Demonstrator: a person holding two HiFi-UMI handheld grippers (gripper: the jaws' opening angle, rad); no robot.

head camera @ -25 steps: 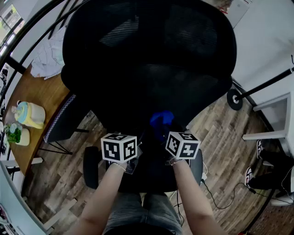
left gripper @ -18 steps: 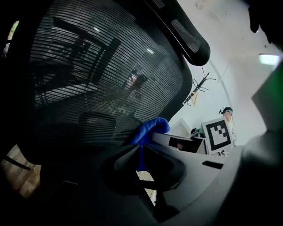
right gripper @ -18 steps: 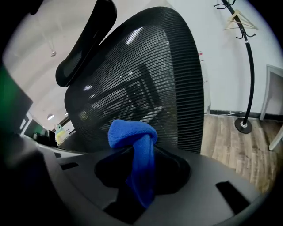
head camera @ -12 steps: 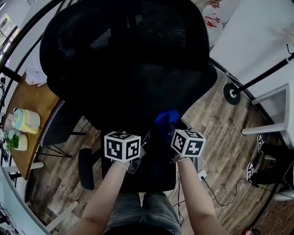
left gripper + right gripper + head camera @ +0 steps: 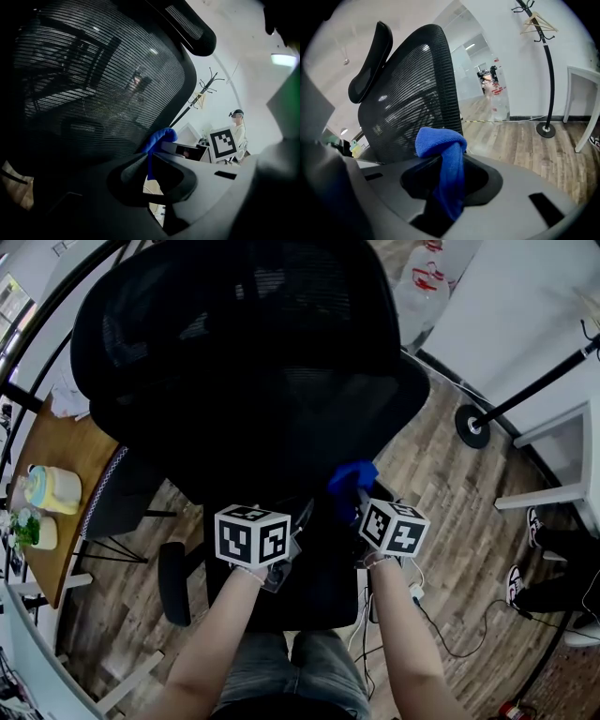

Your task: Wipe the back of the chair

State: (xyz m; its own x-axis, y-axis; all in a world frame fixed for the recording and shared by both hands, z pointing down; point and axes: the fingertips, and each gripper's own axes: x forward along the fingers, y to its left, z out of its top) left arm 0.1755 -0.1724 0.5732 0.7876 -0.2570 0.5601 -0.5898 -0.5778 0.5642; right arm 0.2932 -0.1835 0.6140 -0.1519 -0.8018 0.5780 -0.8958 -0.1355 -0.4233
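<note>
The black mesh chair back (image 5: 253, 362) fills the upper head view, with its headrest (image 5: 370, 65) visible in the right gripper view. A blue cloth (image 5: 352, 481) bunches against the chair back's lower right edge, with my right gripper (image 5: 358, 500) shut on it. In the right gripper view the blue cloth (image 5: 443, 147) hangs down between the jaws of that gripper (image 5: 449, 180), beside the mesh (image 5: 412, 98). My left gripper (image 5: 296, 521) sits low behind the chair, jaws together and holding nothing. In its own view this gripper (image 5: 152, 176) is close to the mesh (image 5: 93, 84), with the cloth (image 5: 159, 138) just beyond.
A wooden table (image 5: 80, 456) at the left carries a yellow and teal pot (image 5: 52, 488) and a small plant (image 5: 26, 529). A coat stand's base (image 5: 472, 426) and white furniture (image 5: 548, 493) stand on the right. Cables (image 5: 441, 634) trail on the wood floor. A person (image 5: 239, 129) stands far off.
My right gripper has carried the blue cloth rightward along the lower chair back. The chair back has shifted left in the head view. My left gripper has stayed nearly still.
</note>
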